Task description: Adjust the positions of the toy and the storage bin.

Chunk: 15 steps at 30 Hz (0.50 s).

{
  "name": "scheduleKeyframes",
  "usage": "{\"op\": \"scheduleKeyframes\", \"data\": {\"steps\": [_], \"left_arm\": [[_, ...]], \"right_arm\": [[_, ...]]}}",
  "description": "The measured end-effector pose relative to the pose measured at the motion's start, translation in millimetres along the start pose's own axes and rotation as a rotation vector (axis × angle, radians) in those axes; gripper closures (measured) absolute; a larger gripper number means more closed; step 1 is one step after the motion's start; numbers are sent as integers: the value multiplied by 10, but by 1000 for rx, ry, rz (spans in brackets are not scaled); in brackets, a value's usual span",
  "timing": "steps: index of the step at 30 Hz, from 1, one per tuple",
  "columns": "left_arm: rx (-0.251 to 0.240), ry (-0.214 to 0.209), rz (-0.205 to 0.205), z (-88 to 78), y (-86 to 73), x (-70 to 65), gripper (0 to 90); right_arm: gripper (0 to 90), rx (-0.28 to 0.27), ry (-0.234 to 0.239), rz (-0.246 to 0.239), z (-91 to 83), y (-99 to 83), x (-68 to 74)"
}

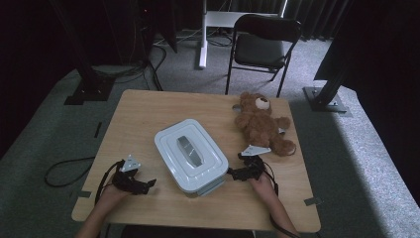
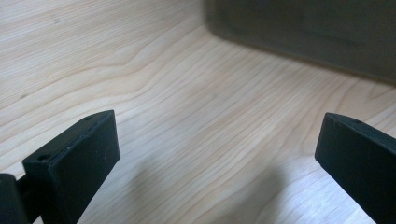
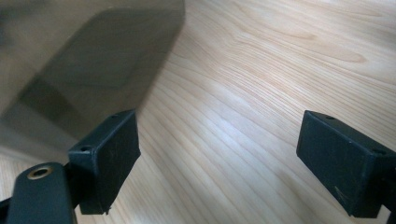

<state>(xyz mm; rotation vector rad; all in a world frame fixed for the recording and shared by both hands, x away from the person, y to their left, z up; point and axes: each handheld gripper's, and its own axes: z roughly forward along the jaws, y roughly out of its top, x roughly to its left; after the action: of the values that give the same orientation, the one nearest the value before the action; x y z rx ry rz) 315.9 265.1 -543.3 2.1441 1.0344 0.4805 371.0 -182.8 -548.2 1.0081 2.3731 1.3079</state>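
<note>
1. Starting at the bottom of the high view, your two forearms come in low and spread, one toward each short end of the lidded box (image 1: 190, 156), which suits a two-sided approach to it.
2. Your left hand-held gripper (image 1: 147, 185), lower left of centre in that view, lies just beside the box's near left end. Its own view shows both jaws standing wide apart over bare wood, nothing between them, with the box wall (image 2: 303, 35) blurred across the upper right.
3. Your right hand-held gripper (image 1: 233, 173), lower right of centre, points at the box's near right corner. Its jaws also stand wide apart with nothing held; the box (image 3: 88, 70) looms dark and out of focus at the upper left of its view, close to the left jaw, though I cannot tell whether they touch.
4. The box sits mid-frame on the surface (image 1: 148, 111), turned at a slant, lid on, with a recessed grey handle (image 1: 189, 150) along the top. Flanking it this way looks aimed at steadying or lifting it from both ends.
5. Farther off, at the upper right of the surface, a brown teddy bear (image 1: 260, 124) lies well clear of both jaws.
6. Beyond the surface, a black folding chair (image 1: 262, 44) stands on the carpet.
</note>
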Motion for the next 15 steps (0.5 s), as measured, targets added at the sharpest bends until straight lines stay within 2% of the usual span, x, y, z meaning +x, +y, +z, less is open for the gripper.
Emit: {"op": "scheduleKeyframes", "data": {"steps": [2, 6, 9, 11, 13, 15], "left_arm": [[-2, 9, -12, -21, -25, 41, 3], [-8, 23, -30, -66, -73, 110, 4], [2, 33, -38, -95, -115, 165, 4], [4, 37, -52, -117, -151, 205, 4], [14, 52, -55, -138, -187, 239, 4], [21, 75, -55, -162, -222, 263, 4]], "right_arm": [[118, -12, -19, 7, -67, -31, -13], [115, -8, -28, 42, -205, -80, -46], [113, 6, -77, 44, -297, -101, -26], [109, -1, -42, 69, -359, -112, -36], [109, -32, -16, 98, -420, -127, -44], [110, -28, -30, 100, -461, -131, -38]]}}
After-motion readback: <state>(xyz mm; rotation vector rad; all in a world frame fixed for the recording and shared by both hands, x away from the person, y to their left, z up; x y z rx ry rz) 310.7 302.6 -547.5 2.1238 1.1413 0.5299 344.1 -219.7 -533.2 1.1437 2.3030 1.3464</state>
